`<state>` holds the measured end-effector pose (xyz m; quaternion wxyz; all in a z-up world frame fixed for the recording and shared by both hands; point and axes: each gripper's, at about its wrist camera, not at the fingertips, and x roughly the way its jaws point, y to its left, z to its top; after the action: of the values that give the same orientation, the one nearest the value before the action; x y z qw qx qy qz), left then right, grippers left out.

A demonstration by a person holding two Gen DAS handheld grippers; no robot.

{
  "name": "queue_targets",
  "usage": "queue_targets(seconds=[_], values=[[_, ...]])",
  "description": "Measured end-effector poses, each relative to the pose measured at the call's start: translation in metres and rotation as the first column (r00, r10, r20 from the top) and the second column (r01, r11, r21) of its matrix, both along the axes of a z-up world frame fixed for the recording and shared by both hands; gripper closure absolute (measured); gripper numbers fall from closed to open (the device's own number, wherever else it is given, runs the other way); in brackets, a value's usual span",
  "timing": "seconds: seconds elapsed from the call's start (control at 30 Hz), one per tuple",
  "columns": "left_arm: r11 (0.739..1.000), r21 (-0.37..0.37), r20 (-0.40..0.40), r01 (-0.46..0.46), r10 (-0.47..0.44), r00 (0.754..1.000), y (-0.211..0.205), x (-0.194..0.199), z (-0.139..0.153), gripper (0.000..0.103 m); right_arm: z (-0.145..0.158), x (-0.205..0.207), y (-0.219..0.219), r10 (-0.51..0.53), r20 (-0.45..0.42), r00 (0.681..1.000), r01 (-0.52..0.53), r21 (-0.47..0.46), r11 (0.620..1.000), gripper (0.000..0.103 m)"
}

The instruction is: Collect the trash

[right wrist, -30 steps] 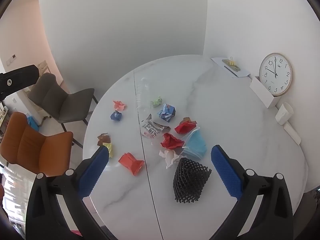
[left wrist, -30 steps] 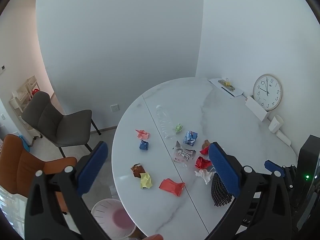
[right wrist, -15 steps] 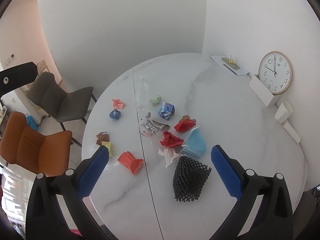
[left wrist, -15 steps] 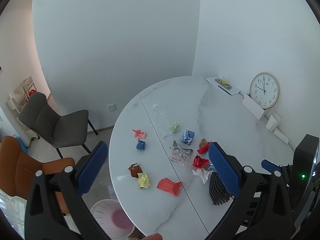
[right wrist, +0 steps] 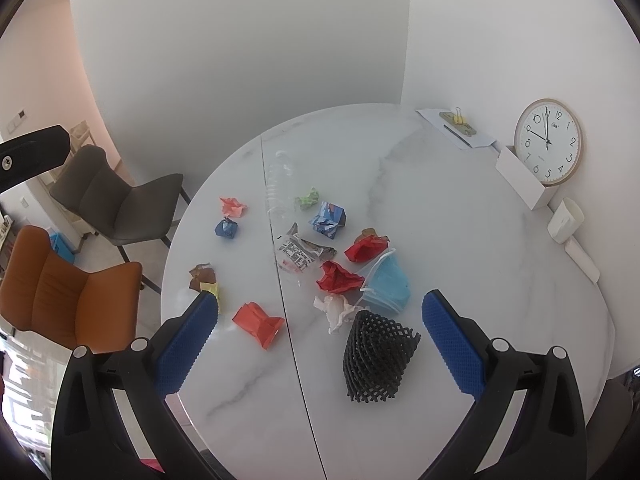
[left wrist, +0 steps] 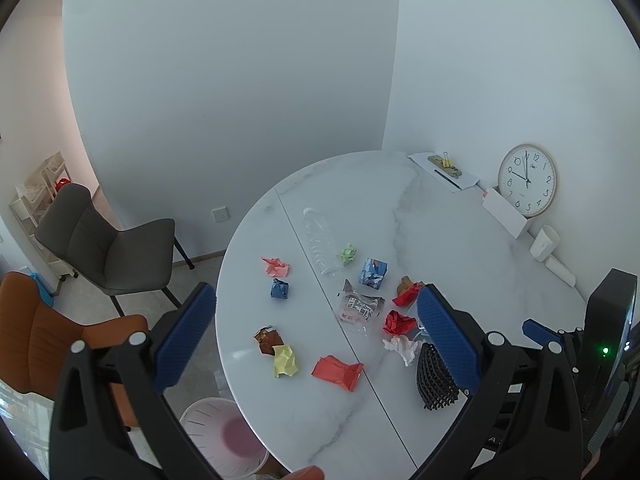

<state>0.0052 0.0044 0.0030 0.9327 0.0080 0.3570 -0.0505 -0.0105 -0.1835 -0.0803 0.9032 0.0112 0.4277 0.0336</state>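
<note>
Several pieces of trash lie on a round white marble table [left wrist: 460,240]: an orange-red paper [left wrist: 337,372], a yellow wad [left wrist: 285,361], a brown wrapper [left wrist: 266,338], a blue wad [left wrist: 279,289], a pink wad [left wrist: 275,266], a clear bottle [left wrist: 320,246], a black foam net [right wrist: 378,356], a blue face mask [right wrist: 388,286] and a white tissue [right wrist: 334,310]. My left gripper [left wrist: 316,340] is open and empty, high above the table's left part. My right gripper [right wrist: 320,340] is open and empty, high above the near edge.
A white bin [left wrist: 224,438] with a pink bottom stands on the floor by the table's near left edge. A grey chair [left wrist: 108,248] and an orange chair [left wrist: 36,340] stand at the left. A clock [right wrist: 548,142], a white box and a cup line the right wall.
Both views have shifted slightly; the table and trash sit a little lower and nearer the middle of the left view. Both grippers stay open. No trash has moved.
</note>
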Motion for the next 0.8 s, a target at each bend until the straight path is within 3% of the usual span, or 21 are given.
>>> queue_targets(seconds=[0.8], values=[[1.000, -0.005, 0.002, 0.000, 0.000, 1.000, -0.0006, 0.0007, 0.0018, 0.006, -0.0016, 0.0005, -0.0043, -0.004, -0.006, 1.000, 0.004, 0.001, 1.000, 0.002]])
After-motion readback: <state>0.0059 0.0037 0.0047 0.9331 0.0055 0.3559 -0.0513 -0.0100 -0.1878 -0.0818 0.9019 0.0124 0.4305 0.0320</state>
